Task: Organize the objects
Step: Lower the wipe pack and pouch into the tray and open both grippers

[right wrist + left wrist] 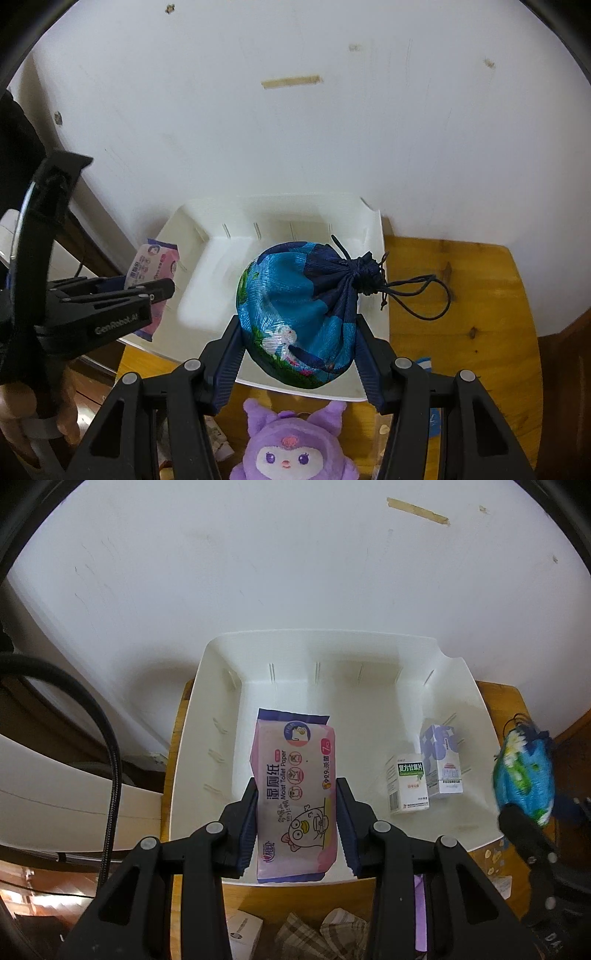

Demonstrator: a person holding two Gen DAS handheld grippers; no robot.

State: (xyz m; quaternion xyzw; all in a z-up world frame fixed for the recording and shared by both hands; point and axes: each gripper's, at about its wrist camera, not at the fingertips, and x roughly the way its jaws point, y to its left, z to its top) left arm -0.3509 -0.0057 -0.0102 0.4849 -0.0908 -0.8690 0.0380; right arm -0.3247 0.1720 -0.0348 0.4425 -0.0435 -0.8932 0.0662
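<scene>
A: What has the left gripper [297, 812] got?

B: Its fingers are clamped on the sides of a pack of wet wipes [295, 794], held lengthwise straight ahead of it, over the near half of the white bin [192, 738]. I can't tell if the pack touches the floor of the bin yet.

A: And the right gripper [299, 343]?

B: Pinched on a blue drawstring pouch [295, 314], hanging just ahead of its fingers above the bin's near rim, with the cord [421, 295] trailing off to its right.

A: Beyond them?

B: Ahead and right of the left gripper, two small boxes [424, 775] stand together by the bin's right wall. Below the right gripper, a purple plush toy [288, 446] waits on the wooden table [461, 295].

A: How to finish well?

B: I'd lower the wipes flat before letting go, keeping left of the boxes. Then bring the pouch in between, with the cord tucked inside the rim so it doesn't snag.
</scene>
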